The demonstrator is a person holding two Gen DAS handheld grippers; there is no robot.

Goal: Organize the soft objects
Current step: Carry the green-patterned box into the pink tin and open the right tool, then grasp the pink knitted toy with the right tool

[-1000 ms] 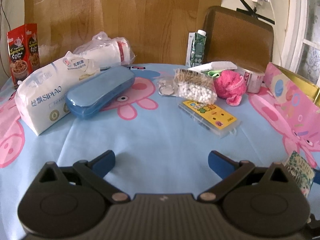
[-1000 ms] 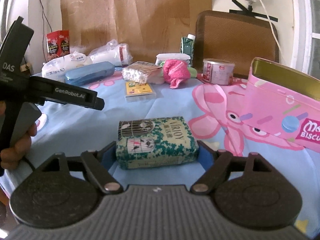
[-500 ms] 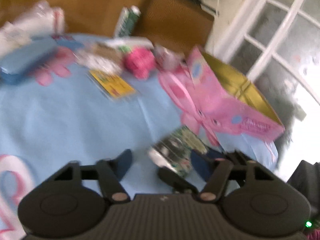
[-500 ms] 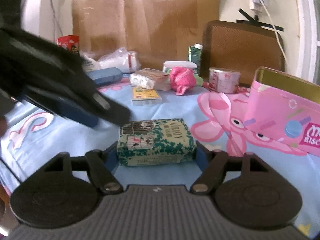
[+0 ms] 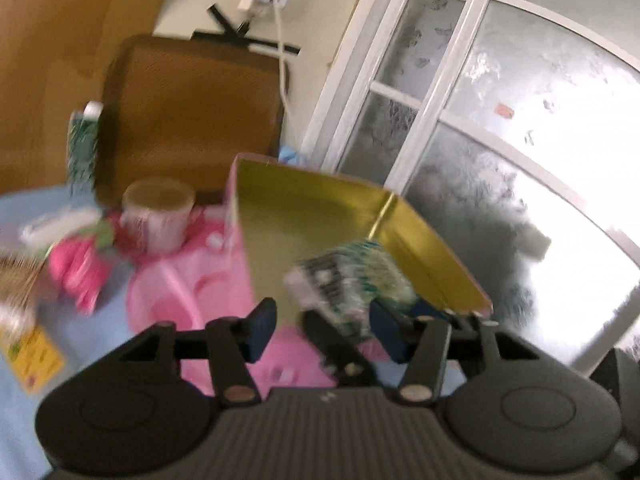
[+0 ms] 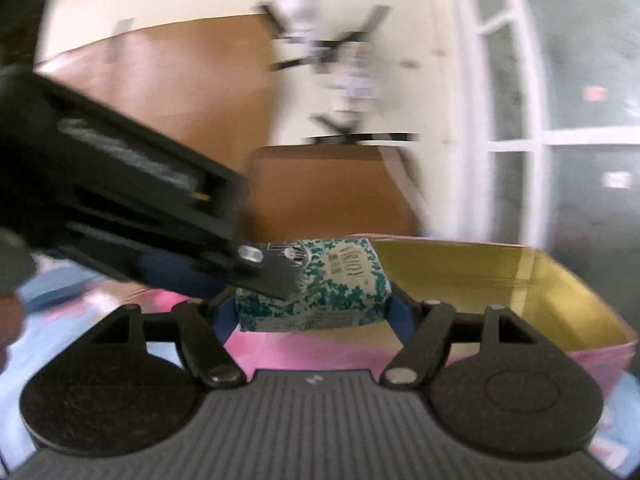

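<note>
My right gripper (image 6: 308, 314) is shut on a green-and-white patterned tissue pack (image 6: 320, 288) and holds it in the air at the near rim of the pink box with a gold inside (image 6: 500, 280). In the left wrist view the pack (image 5: 352, 280) hangs over the box (image 5: 320, 216), held by the right gripper's fingers (image 5: 420, 312). My left gripper (image 5: 324, 328) is open and empty, just left of the pack; it crosses the right wrist view (image 6: 120, 208). A pink knitted object (image 5: 76, 272) lies on the blue cloth to the left.
A round tin (image 5: 158, 216), a green carton (image 5: 82, 148) and a yellow card (image 5: 32, 356) lie left of the box. A brown chair back (image 5: 192, 120) stands behind the table. A window (image 5: 500, 140) is at the right.
My right gripper lifted the tissue pack off the table and carried it over to the pink box. My left gripper swung right to face the box, staying open.
</note>
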